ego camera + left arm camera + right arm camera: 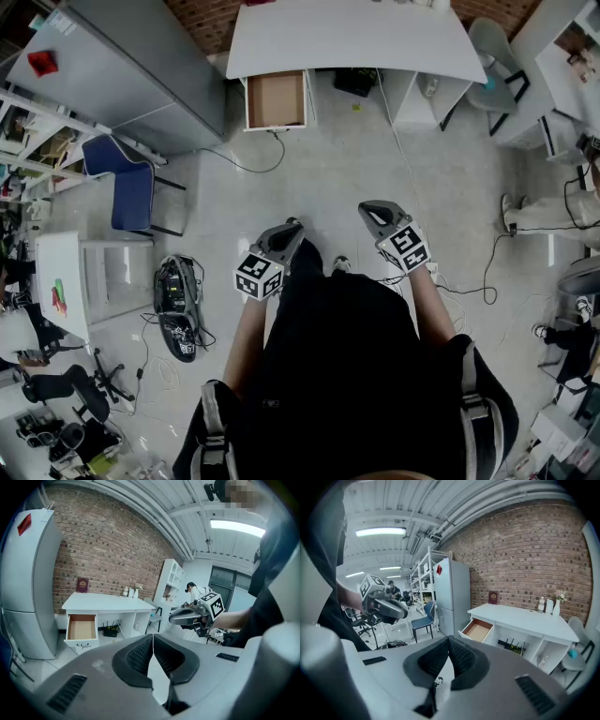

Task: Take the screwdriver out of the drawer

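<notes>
Standing well back from the white desk, so the task is barely begun: its drawer is open, but both tools are far from it. Left gripper & right gripper each have jaws pressed together, nothing btwn them. Screwdriver is presumably in that drawer, but only bare brown bottom shows, too far off to spot it. Left to do: approach, reach in, grip, lift out

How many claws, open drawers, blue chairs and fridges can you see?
claws: 2, the left claw and the right claw
open drawer: 1
blue chair: 1
fridge: 1
total: 5
</notes>
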### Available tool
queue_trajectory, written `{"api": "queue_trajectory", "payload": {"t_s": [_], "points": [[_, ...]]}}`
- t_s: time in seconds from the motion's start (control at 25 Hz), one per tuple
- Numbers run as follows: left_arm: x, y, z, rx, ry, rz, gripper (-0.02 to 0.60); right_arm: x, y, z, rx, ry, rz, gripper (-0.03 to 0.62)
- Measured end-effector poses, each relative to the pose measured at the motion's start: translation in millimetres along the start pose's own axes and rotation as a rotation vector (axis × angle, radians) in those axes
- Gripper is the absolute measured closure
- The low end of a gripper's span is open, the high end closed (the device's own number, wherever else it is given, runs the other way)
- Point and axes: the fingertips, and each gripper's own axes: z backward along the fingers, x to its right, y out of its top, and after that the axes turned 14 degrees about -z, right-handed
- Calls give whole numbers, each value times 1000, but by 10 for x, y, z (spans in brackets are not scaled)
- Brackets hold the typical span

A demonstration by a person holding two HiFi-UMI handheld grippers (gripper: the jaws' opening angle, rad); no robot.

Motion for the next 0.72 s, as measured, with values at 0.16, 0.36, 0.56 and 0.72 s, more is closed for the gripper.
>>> {"api": "queue_trajectory", "payload": {"t_s": [0.16, 0.36, 0.56, 0.72], "points": [[-32, 34, -18, 5, 4, 4, 563, 35, -7, 25, -8, -2, -2, 537], [-67, 48, -65, 7, 0, 7, 563, 74, -14, 6, -16, -2, 1, 537], [-101, 39, -86, 5, -2, 13, 563, 115, -14, -29, -21, -12, -5, 537], [-154, 29, -104, 2, 1, 19, 563, 170, 0, -78, -15, -13, -21, 537]]}}
